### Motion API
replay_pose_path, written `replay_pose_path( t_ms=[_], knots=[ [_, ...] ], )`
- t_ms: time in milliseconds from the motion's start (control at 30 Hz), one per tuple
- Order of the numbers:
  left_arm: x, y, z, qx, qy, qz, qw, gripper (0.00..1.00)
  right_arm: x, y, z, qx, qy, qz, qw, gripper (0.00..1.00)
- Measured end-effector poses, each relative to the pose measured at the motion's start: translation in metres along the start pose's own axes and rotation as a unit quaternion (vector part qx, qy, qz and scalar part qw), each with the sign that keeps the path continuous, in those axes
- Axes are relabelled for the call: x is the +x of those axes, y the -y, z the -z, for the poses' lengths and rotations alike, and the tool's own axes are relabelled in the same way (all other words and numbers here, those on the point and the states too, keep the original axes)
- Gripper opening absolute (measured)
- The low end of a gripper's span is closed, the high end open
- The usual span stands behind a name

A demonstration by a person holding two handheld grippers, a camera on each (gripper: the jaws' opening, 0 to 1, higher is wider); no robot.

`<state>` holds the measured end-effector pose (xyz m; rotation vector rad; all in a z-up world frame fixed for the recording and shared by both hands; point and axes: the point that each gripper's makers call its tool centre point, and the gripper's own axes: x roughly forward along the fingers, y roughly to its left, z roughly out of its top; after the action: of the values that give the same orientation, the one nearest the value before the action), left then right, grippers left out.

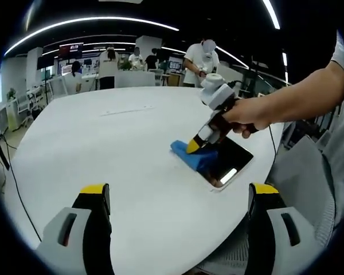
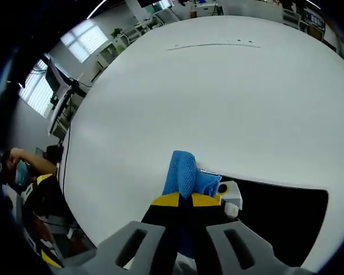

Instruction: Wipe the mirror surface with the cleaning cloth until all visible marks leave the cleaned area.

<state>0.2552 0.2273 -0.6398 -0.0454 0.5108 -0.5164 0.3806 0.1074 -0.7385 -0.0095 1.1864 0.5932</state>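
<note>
blue cleaning cloth (image 2: 184, 172) sat pinched between the closed jaws of the right gripper (image 2: 186, 200), pressed on the mirror (image 2: 281, 215) edge (dark glass on the white table (image 2: 218, 91)). left gripper (image 1: 178, 197) hovered wide open, holding nothing.

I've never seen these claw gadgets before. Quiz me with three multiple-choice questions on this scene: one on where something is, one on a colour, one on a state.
1. Where does the mirror lie?
A. near the edge of the table
B. at the table's middle
C. on a chair

2. What colour is the cleaning cloth?
A. red
B. blue
C. white

3. How is the left claw?
A. shut on the cloth
B. shut on nothing
C. open

Answers:
1 A: the mirror sits by the rim of the white table.
2 B: the cloth is blue in both views.
3 C: its jaws stand wide apart, while the right claw grips the cloth.
</note>
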Motion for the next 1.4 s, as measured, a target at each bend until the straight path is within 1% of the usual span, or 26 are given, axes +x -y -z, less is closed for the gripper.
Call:
replay_pose_path(
  t_ms=[333, 400, 500, 667, 800, 1000, 1100, 1400],
  knots=[
    [-0.002, 0.006, -0.002, -0.004, 0.010, -0.002, 0.9999, 0.99, -0.003, -0.003, 0.012, -0.003, -0.005, -0.001, 1.0000, 0.00],
    [-0.004, 0.003, -0.005, -0.001, 0.020, -0.016, 0.9997, 0.99, -0.006, -0.006, 0.016, -0.002, -0.005, 0.000, 1.0000, 0.00],
    [-0.006, 0.002, -0.006, -0.012, 0.029, -0.018, 0.9994, 0.99, -0.006, -0.007, 0.020, -0.001, -0.007, -0.003, 1.0000, 0.00],
    [-0.008, 0.004, -0.002, -0.011, 0.022, -0.019, 0.9995, 0.99, -0.009, -0.010, 0.025, 0.001, -0.010, -0.006, 0.9999, 0.00],
    [-0.008, 0.007, -0.004, -0.017, 0.027, -0.013, 0.9994, 0.99, -0.009, -0.010, 0.026, 0.002, -0.012, -0.006, 0.9999, 0.00],
    [-0.007, 0.009, -0.006, -0.016, 0.027, -0.009, 0.9995, 0.99, -0.008, -0.010, 0.027, -0.006, -0.010, -0.004, 0.9999, 0.00],
    [-0.007, 0.008, -0.006, -0.015, 0.027, -0.010, 0.9995, 0.99, -0.007, -0.010, 0.026, 0.000, -0.013, -0.006, 0.9999, 0.00],
    [-0.006, 0.008, -0.006, -0.016, 0.026, -0.013, 0.9995, 0.99, -0.008, -0.010, 0.027, -0.011, -0.011, -0.008, 0.9998, 0.00]
  ],
)
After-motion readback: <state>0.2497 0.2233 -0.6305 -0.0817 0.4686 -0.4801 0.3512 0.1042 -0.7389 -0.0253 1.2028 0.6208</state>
